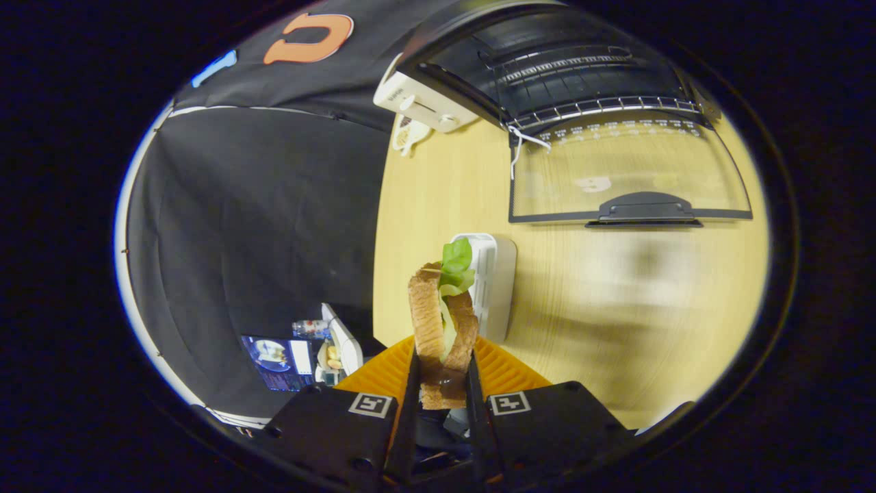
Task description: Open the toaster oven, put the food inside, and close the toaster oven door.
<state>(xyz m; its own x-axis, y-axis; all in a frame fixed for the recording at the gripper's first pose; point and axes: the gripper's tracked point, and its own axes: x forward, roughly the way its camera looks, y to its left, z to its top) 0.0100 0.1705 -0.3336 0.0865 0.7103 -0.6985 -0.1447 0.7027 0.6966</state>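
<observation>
Toaster oven (547, 75) door (629, 171) already down flat on desk (616, 301). Sandwich (443, 322) clamped between jaws (lifted above orange tray (510, 373)); insertion and door closing remaining.

Brown sandwich (441, 329) with green lettuce (457, 263); orange ribbed plate (503, 373); pale wood-grain table (616, 308).

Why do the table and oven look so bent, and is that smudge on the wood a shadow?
Gripper view: fisheye lens bows the table edge and toaster oven; soft smudges on the wood look like blurred shadow; the sandwich, clamped in the gripper, stays sharp.
</observation>
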